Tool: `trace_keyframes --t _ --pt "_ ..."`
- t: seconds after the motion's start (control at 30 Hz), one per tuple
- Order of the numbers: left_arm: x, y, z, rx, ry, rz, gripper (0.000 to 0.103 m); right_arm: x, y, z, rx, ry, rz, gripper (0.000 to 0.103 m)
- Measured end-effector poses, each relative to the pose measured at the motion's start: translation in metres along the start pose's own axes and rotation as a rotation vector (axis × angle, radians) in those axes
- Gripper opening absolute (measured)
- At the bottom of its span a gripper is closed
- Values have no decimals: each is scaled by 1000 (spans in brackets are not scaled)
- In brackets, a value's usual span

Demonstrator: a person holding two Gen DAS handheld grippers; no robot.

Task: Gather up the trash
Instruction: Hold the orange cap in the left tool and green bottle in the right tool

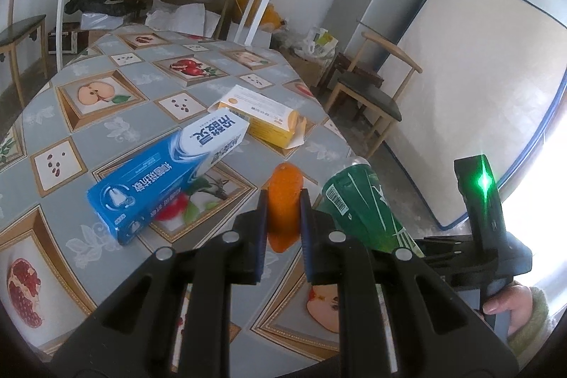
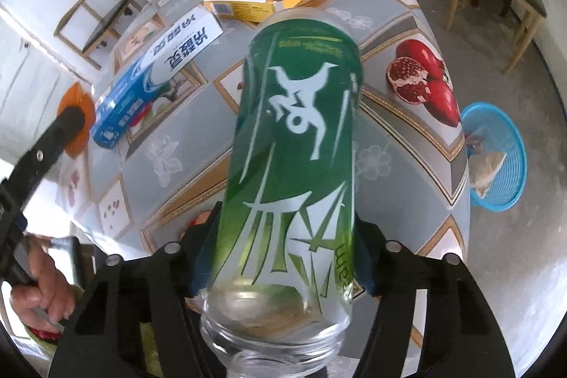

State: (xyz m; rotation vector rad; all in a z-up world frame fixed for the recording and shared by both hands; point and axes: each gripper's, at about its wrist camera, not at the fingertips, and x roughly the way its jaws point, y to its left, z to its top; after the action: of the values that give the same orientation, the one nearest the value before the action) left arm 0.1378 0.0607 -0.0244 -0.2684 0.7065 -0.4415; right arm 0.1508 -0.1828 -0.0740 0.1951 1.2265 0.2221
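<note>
Two grippers are each clamped on a piece of trash above the bench (image 1: 106, 144), which is covered with a grey fruit-print cloth. The left gripper (image 1: 283, 201) grips a piece of orange peel (image 1: 283, 201) between its fingers (image 1: 261, 215), held in the air near the bench's edge. The right gripper (image 2: 287, 257) has its fingers (image 2: 203, 257) pressed against both sides of a clear plastic bottle with a green label (image 2: 297, 144), its body pointing away from the camera over the bench. A long blue and white carton (image 1: 166, 172) lies on the cloth, one end propped on a yellow and white cardboard box (image 1: 262, 116) with an open flap. On the floor just beside the bench stands a blue plastic mesh basket (image 2: 510, 144) with crumpled paper inside.
</note>
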Motion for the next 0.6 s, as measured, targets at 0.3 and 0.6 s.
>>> trace_keyframes --t 0.3,0.6 --pt "-9 4 -1 -14 -22 -23 15 -7 -4 1 48 0 9 59" --pt "-11 5 -2 -20 -26 -43 15 -22 -16 1 116 -24 48 59"
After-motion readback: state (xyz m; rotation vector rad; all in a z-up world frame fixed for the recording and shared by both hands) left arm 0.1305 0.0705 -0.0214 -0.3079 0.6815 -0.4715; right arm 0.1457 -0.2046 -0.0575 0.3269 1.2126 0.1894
